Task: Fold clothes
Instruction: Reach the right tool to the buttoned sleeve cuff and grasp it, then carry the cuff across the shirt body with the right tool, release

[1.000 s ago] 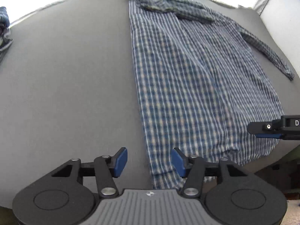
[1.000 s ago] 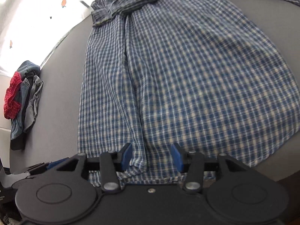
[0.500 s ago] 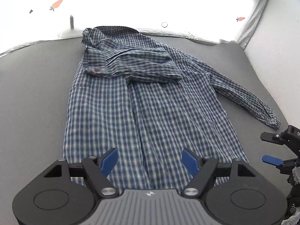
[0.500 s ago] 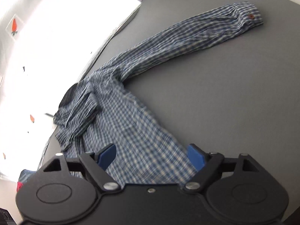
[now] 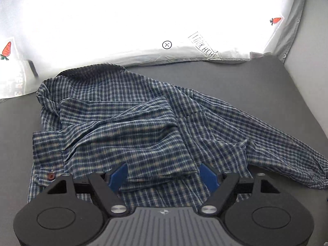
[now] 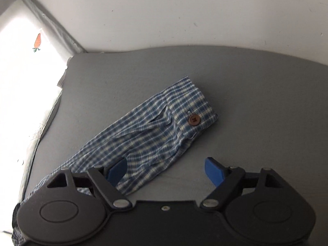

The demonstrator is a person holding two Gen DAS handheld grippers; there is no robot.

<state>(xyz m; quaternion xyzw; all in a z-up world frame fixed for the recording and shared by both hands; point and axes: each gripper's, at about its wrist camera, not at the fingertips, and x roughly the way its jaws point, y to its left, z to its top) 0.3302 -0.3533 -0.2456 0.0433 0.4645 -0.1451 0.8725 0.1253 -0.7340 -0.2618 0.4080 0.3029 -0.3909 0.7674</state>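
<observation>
A blue and white plaid shirt (image 5: 131,127) lies spread on the grey surface (image 5: 256,82), collar at the far side. One sleeve is folded across its chest, its cuff with a brown button (image 5: 50,176) at the left. My left gripper (image 5: 164,175) hovers open over the folded sleeve's near edge, holding nothing. The other sleeve (image 5: 276,143) stretches out to the right. In the right wrist view that sleeve's cuff (image 6: 190,110), with a brown button (image 6: 194,120), lies flat. My right gripper (image 6: 166,170) is open just short of it, left finger over the sleeve cloth.
A bright white cloth wall (image 5: 143,20) with carrot prints and a "LOOK HERE" label (image 5: 203,46) borders the far side. A pale wall (image 6: 184,10) rises beyond the surface on the right. Bare grey surface (image 6: 256,82) surrounds the cuff.
Both grippers left the shirt's bottom hem and opened wider. The left moved up to the folded sleeve at the chest; the right swung out to the outstretched sleeve's cuff.
</observation>
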